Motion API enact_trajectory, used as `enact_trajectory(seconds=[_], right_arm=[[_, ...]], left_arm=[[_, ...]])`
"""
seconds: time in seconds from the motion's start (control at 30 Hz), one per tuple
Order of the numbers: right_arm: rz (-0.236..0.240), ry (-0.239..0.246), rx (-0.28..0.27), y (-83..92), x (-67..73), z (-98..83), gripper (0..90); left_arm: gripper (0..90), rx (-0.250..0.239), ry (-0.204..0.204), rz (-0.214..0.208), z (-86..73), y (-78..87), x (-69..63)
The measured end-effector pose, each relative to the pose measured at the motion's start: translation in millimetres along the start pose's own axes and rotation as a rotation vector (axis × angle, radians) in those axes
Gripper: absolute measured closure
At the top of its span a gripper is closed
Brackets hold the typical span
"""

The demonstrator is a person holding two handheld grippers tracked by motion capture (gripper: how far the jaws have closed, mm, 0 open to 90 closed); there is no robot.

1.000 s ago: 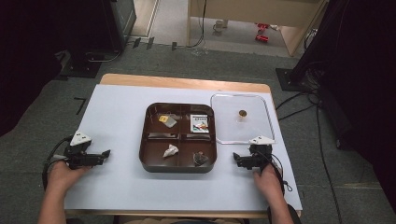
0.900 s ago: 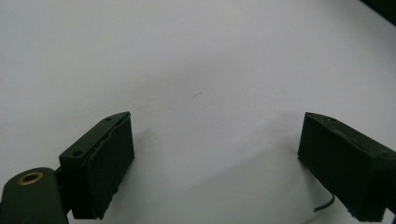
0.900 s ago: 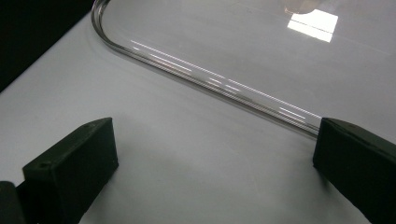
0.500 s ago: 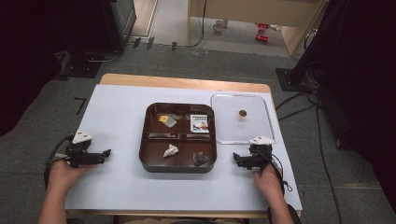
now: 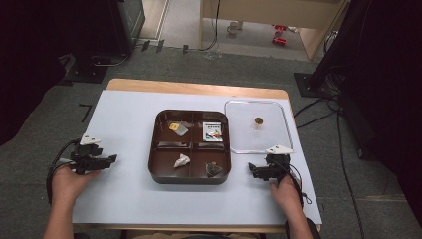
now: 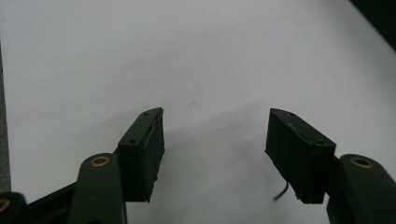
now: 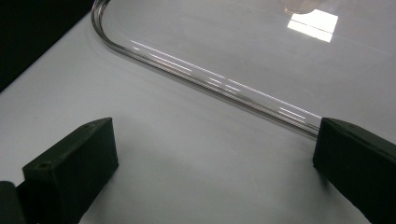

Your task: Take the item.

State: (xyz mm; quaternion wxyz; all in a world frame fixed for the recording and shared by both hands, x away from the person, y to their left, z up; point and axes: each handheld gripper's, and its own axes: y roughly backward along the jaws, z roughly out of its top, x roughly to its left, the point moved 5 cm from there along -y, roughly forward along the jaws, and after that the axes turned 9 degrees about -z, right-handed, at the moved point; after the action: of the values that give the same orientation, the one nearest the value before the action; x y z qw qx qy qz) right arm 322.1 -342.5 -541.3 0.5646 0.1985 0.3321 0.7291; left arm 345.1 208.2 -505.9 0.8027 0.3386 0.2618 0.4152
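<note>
The left hand-held gripper [image 5: 110,159] rests on the white sheet near the left edge of the table [image 5: 194,88], and its jaws have just been closing, with nothing between them, only bare sheet. They stand partly apart. Over on the right, the right hand-held gripper [image 5: 252,171] sits just near of the clear lid [image 5: 283,130], jaws spread wide and empty, the lid's rounded rim [image 7: 219,86] lying right ahead of them.

Between our two hands sits the dark four-part tray [image 5: 190,178]. We see a yellow piece with a grey wrapper [image 5: 178,128] in the far left compartment, a small printed packet [image 5: 213,133] in the far right one, a white crumpled piece [image 5: 181,161] near left and a dark lump [image 5: 213,169] near right. The lid, with its small brown knob [image 5: 258,121], lies flat just right of the tray.

If the lid is next, as we judge it, we want the right jaws to come low and level so that one slips under that thin rim, and to squeeze gently, since clear plastic slides easily.
</note>
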Motion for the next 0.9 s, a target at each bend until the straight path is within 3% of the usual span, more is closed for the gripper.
enact_trajectory(seconds=[0.1,0.37,0.9], right_arm=[[0.0,0.0,0.0,0.0,0.0,0.0,0.0],[0.0,0.0,0.0,0.0,0.0,0.0,0.0],[-0.002,0.0,0.0,0.2,0.1,-0.1,0.0]], left_arm=[[40.3,-0.022,-0.034,-0.008,5.5,3.3,-7.0],[42.4,-0.049,-0.077,-0.056,19.9,4.4,-22.8],[41.6,-0.054,-0.142,-0.111,40.7,-4.5,-45.2]])
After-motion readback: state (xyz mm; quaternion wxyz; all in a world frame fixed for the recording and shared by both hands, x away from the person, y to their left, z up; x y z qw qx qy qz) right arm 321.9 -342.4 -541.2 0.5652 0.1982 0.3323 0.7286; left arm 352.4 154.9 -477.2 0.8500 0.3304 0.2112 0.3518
